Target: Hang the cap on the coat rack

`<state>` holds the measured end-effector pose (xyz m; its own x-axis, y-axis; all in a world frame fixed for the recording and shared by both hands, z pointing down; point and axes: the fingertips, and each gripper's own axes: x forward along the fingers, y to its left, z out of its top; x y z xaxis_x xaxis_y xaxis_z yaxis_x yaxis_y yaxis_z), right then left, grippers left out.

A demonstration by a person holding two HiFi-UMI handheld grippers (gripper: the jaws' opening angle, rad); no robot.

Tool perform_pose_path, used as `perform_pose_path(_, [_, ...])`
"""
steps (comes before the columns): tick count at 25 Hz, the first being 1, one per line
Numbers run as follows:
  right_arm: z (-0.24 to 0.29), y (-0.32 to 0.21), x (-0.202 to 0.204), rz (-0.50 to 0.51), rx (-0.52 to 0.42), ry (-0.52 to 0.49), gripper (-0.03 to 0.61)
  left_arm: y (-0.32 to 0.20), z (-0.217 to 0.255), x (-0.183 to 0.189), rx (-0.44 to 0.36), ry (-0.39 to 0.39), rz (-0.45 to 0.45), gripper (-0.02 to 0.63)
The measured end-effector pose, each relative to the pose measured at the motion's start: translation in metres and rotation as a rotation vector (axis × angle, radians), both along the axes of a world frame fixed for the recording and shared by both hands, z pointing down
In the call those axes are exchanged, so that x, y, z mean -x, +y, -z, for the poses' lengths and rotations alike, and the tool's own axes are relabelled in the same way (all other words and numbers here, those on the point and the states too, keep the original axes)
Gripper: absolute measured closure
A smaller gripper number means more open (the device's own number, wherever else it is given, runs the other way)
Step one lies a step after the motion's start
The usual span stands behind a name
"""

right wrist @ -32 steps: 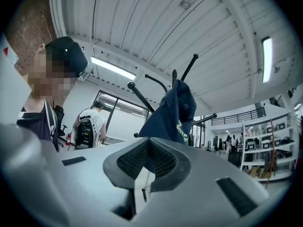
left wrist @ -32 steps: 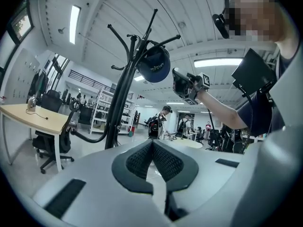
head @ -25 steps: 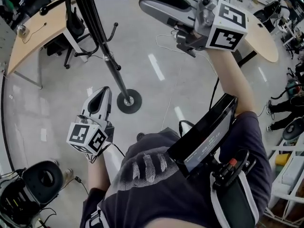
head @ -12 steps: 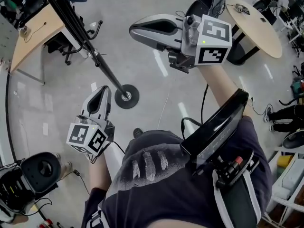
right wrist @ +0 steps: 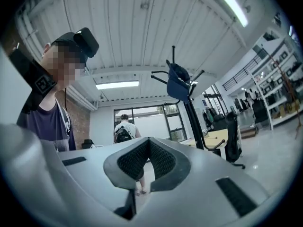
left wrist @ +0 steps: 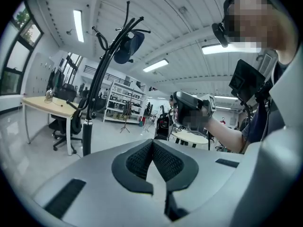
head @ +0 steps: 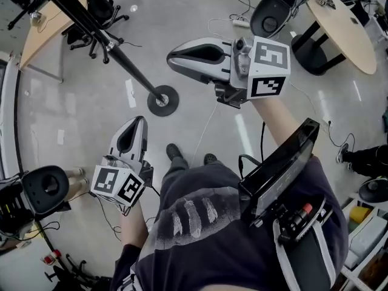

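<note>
Left gripper view: cap (left wrist: 128, 46) atop coat rack (left wrist: 86, 136); left gripper (left wrist: 152, 142) and right gripper (right wrist: 148, 141) clenched, empty.
Seating on the hook looks perhaps shallow; a knock to the coat rack could drop it.

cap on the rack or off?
On. The blue cap hangs on an upper hook of the coat rack, as both gripper views show.

All 3 views share the coat rack (head: 130, 66) (left wrist: 87, 136) (right wrist: 194, 123).
</note>
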<state>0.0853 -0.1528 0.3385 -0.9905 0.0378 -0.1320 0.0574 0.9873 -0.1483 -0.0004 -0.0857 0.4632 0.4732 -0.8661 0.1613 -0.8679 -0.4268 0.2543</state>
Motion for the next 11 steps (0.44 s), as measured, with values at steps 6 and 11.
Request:
perform_pose_path(6, [-0.029,0.006,0.049,-0.003,0.173,-0.065,0.573,0.019,-0.005,0.063,0.059,0.001,0.062,0.607])
perform_pose_path(11, [-0.04,0.006,0.091,0.089,0.234,-0.072,0.574,0.017,0.003,0.098,0.036,-0.024,0.138,0.607])
